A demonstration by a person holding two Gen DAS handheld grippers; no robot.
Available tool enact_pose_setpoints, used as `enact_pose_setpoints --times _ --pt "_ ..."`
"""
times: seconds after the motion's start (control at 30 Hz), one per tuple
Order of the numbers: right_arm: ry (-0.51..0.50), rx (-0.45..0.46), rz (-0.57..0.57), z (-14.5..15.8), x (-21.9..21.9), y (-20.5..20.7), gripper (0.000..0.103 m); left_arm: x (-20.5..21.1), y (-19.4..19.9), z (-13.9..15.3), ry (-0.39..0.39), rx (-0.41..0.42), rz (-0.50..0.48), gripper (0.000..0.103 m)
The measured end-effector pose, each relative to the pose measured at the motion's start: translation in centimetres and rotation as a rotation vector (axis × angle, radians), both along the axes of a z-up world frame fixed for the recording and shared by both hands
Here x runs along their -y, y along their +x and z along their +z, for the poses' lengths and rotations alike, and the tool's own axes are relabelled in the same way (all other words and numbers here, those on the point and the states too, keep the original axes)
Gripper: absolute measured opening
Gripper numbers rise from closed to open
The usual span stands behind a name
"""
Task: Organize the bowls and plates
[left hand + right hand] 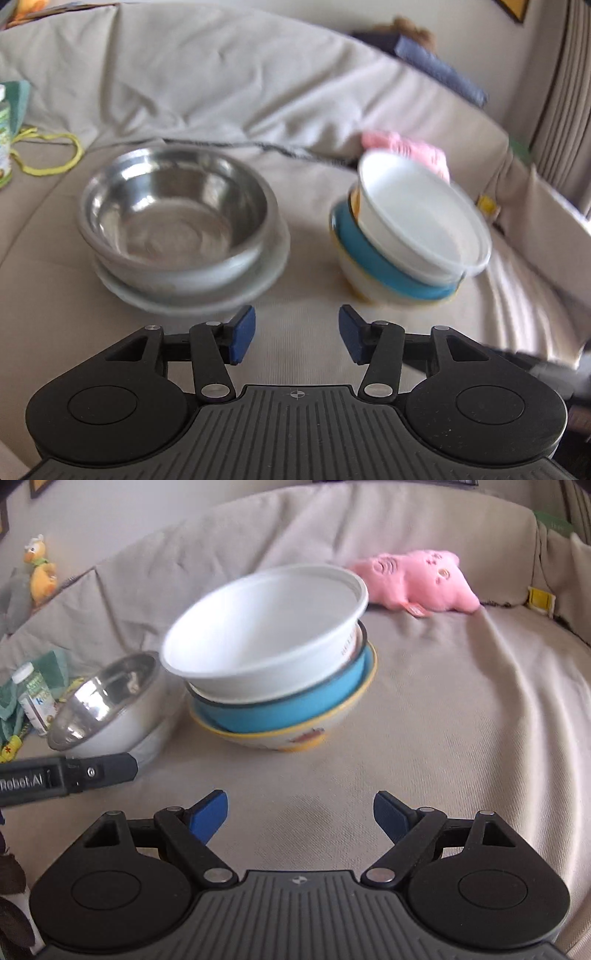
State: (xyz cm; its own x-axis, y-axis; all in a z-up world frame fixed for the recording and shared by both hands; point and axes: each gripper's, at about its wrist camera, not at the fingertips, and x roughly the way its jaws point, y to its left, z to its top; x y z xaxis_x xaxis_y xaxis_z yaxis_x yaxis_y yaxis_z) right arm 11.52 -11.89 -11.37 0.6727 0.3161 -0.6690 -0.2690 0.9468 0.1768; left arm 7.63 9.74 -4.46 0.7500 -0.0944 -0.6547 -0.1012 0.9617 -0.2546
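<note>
A steel bowl (177, 218) sits on a pale plate (192, 295) on the beige cloth, left of centre. To its right stands a tilted stack: a white bowl (417, 206) in a blue bowl (388, 262) in a yellow-rimmed bowl (354, 273). My left gripper (296, 332) is open and empty, just short of the gap between plate and stack. In the right wrist view the white bowl (266, 627), blue bowl (291, 705) and yellow-rimmed bowl (273, 738) stand ahead, the steel bowl (107, 701) to the left. My right gripper (301, 816) is open and empty, short of the stack.
A pink plush toy (417, 579) lies behind the stack. A bottle (35, 701), green cloth and yellow cord (51, 151) lie at the far left. The left gripper's body (66, 775) reaches in at the left of the right wrist view. Sofa cushions rise behind.
</note>
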Motion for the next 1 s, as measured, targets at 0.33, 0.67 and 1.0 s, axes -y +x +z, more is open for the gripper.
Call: enact_pose_setpoints --times 0.33,0.67,1.0 --pt "0.045 -0.097 0.056 -0.9 0.8 1.6 0.103 1.6 1.3 -3.4 0.077 -0.115 -0.019 0.051" --pt "0.113 0.007 0.148 1.6 3.5 0.3 0.093 4.2 1.5 -3.2 0.240 -0.140 -0.074 0.044" --pt "0.023 0.351 -0.059 9.9 4.8 0.7 0.094 -1.0 3.8 7.2 -0.253 -0.020 -0.114 0.018"
